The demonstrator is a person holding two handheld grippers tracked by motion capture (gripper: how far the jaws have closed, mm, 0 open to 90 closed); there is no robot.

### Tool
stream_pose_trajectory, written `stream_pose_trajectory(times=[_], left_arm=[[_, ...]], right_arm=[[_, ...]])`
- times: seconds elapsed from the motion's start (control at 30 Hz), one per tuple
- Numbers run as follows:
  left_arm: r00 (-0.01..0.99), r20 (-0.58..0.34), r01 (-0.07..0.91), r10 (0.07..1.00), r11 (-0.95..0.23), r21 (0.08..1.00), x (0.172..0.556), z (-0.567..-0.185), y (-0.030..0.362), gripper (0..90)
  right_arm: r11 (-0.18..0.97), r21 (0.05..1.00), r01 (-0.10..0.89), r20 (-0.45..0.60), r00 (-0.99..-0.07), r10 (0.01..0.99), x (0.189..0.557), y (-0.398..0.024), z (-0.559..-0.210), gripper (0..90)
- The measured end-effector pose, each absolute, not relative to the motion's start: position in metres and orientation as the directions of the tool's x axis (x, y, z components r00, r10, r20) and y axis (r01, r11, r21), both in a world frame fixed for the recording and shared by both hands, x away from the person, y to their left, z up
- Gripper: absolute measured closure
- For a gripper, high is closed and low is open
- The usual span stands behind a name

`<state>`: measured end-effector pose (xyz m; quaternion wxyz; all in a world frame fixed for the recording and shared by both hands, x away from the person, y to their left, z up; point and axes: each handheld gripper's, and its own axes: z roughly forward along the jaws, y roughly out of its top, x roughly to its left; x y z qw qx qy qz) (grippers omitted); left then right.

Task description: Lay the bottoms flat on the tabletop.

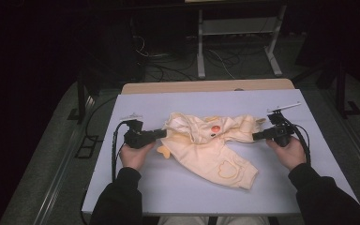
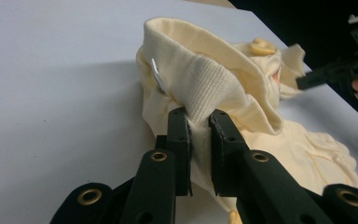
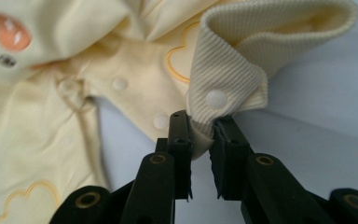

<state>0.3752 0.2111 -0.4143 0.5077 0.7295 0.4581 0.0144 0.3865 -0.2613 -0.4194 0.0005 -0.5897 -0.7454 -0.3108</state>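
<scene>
So far we have the table with its pale cover carrying one thing to work on: a cream baby suit, lying crumpled near the middle, one leg stretched toward us and the top bunched. We judge the spreading or folding to be at an early stage, since the cloth is gathered and nothing lies flat or squared yet. Our left tool is clamped on a ribbed cuff at the suit's left edge. Our right tool is pinched on another ribbed cuff, next to a snap, at the right edge. What remains, we think, is pulling the suit taut and laying it smooth. We see no containers on the table.
</scene>
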Motion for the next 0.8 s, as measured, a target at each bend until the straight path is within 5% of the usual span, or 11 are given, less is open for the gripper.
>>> stream_pose_trajectory(times=[0.8], left_arm=[[0.567,-0.460,0.678,0.683,-0.071,0.731,0.397,-0.399,0.217,78.5]], right_arm=[[0.302,0.397,0.867,0.505,-0.481,0.716,0.284,-0.210,-0.426,79.0]])
